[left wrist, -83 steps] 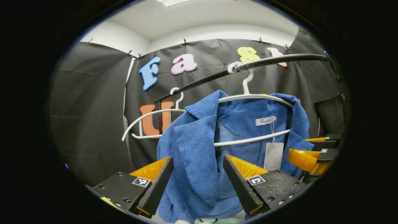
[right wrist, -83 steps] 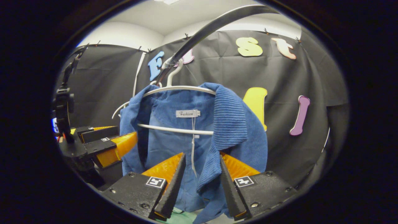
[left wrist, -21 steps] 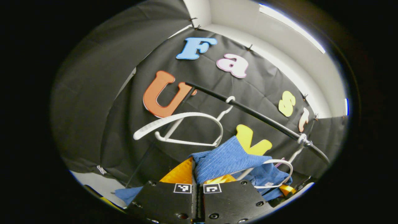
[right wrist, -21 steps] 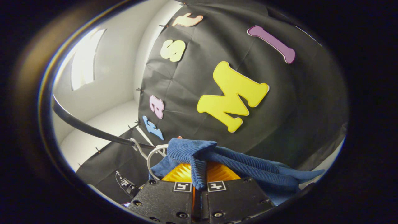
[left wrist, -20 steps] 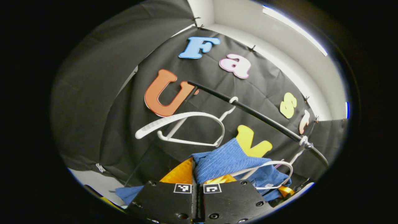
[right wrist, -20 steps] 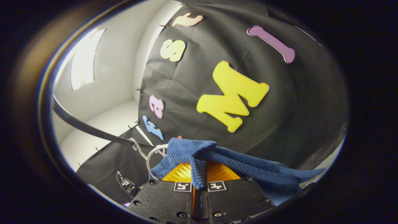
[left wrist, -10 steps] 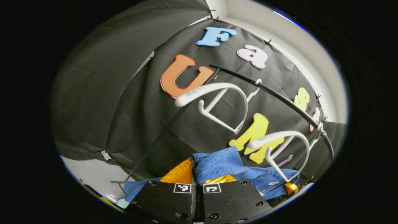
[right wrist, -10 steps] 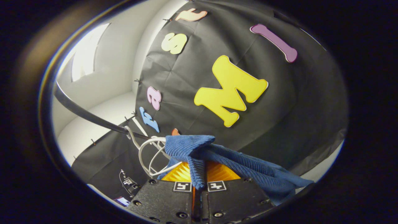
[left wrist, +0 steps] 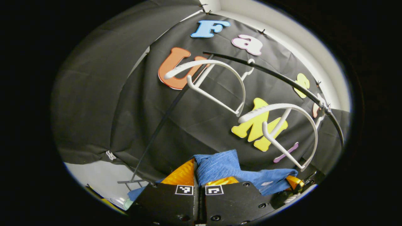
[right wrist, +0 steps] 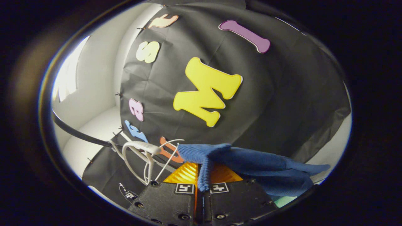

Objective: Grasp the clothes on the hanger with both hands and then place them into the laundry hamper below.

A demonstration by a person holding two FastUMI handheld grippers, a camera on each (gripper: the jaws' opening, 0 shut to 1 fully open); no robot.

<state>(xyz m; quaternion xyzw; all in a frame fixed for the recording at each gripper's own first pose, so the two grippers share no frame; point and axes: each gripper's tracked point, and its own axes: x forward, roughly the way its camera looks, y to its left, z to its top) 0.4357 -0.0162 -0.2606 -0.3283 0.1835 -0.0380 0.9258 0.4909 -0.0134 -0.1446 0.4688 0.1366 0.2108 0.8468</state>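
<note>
in the left gripper view, the left gripper (left wrist: 199, 175) has its fingers closed tight together at the bottom, with a fold of the blue corduroy garment (left wrist: 220, 164) pinched between them. the cloth bunches up above the fingertips and stretches away to the right, low in the view, clear of the hangers. above it a black rail (left wrist: 273, 77) slants across the booth wall, and two bare white hangers hang from it: the nearer hanger (left wrist: 284, 110) sits to the right, just above the blue cloth, and the farther hanger (left wrist: 216, 67) is higher and to the left. a thin black pole (left wrist: 160, 125) runs down from the rail toward the floor.

in the right gripper view, the right gripper (right wrist: 201, 179) is likewise clamped shut on the same garment (right wrist: 251, 166); a ribbed edge hangs down between its fingers and the rest trails off to the right. the white hangers (right wrist: 138, 157) and the rail (right wrist: 78, 133) are to the left of the cloth. a bit of pale green (right wrist: 282, 201) peeks out beneath the cloth at the lower right.
</note>
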